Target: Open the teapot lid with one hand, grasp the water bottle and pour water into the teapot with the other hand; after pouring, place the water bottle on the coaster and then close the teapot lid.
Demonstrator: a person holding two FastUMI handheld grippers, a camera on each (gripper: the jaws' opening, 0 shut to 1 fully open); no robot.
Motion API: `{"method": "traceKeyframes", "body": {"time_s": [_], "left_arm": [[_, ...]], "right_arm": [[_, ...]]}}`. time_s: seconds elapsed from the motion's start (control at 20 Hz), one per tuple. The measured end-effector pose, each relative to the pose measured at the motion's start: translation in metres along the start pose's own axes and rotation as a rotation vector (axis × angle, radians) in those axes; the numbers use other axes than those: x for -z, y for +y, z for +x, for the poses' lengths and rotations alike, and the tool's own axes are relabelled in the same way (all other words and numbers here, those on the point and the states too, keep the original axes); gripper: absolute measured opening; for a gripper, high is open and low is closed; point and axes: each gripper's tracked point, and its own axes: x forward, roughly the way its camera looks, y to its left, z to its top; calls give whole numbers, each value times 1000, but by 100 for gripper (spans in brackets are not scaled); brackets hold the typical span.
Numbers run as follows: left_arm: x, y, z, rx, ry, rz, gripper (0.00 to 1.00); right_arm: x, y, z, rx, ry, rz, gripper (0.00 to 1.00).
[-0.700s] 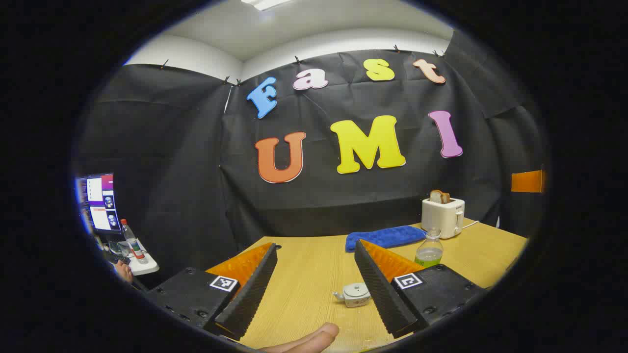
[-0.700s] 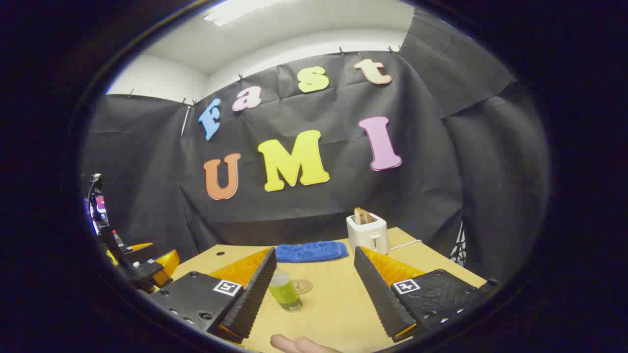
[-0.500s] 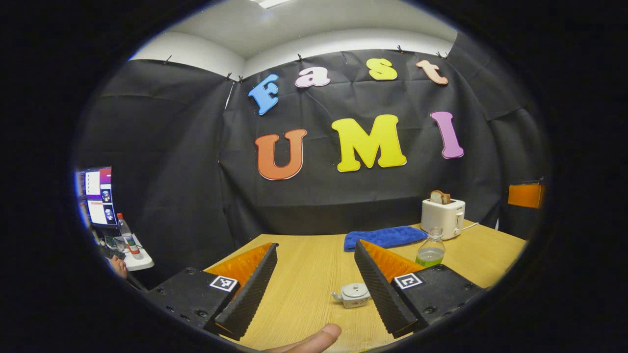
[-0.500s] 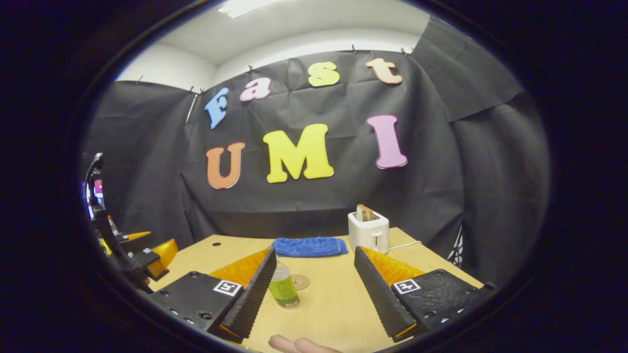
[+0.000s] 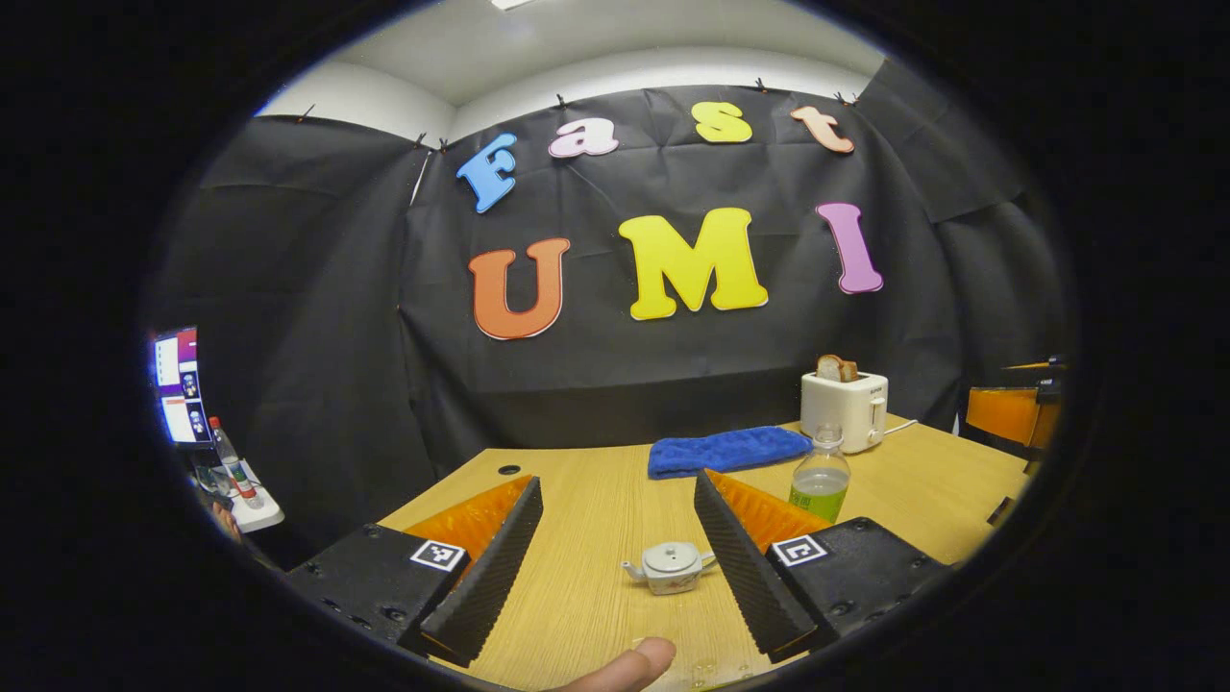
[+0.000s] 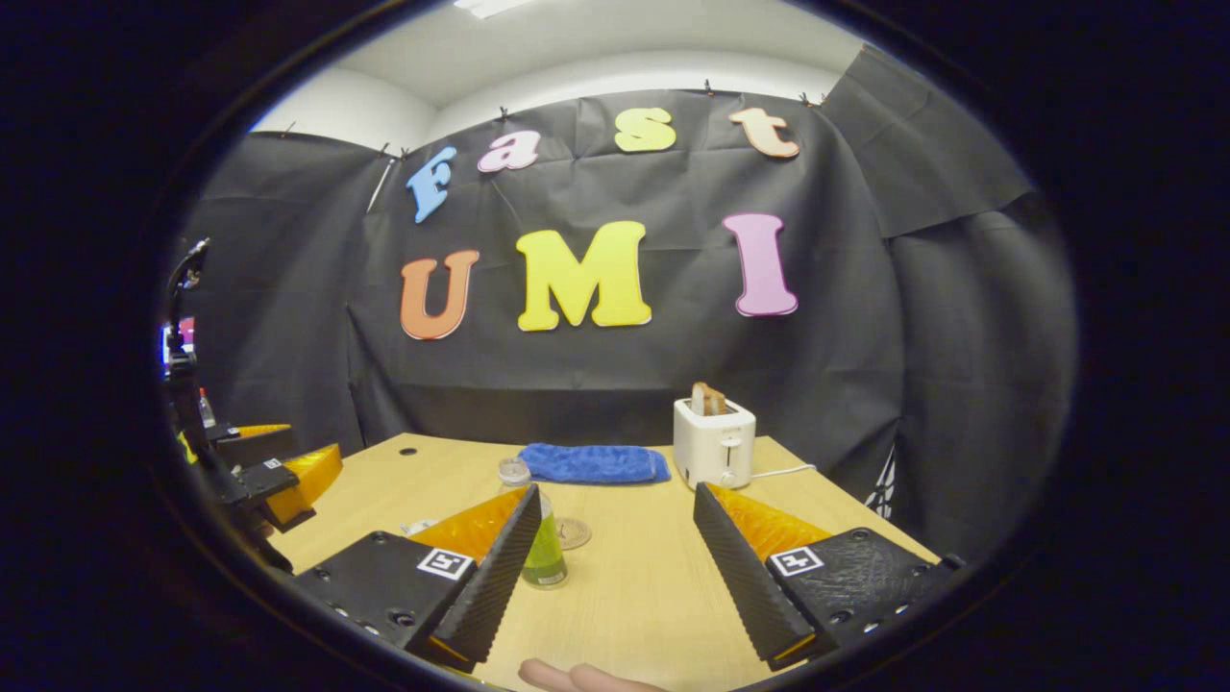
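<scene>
The left gripper [image 5: 617,567] is spread wide with nothing between its fingers, bare table [image 5: 577,586] in the gap; the teapot [image 5: 670,566], lid on, sits at about 1 o'clock, just inside the right-hand finger, and the water bottle [image 5: 820,478] stands beyond that finger at 2 o'clock. The right gripper [image 6: 615,567] is likewise wide open and empty, the bottle [image 6: 541,538] at 11 o'clock partly behind its left-hand finger, the coaster [image 6: 573,533] just beyond. Farther back lie a blue cloth [image 6: 591,463] and toaster [image 6: 713,442] near the far edge.
</scene>
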Motion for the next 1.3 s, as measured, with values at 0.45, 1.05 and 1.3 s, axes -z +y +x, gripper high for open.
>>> {"method": "traceKeyframes", "body": {"time_s": [0.45, 1.05, 1.3], "left_arm": [[28, 10, 4, 11, 16, -35, 99], [85, -35, 74, 82, 98, -62, 100], [111, -47, 100, 109, 171, -143, 98]], "right_arm": [[33, 16, -1, -45, 56, 0, 92], [70, -15, 4, 3, 103, -1, 92], [85, -24, 9, -1, 129, 25, 92]]}}
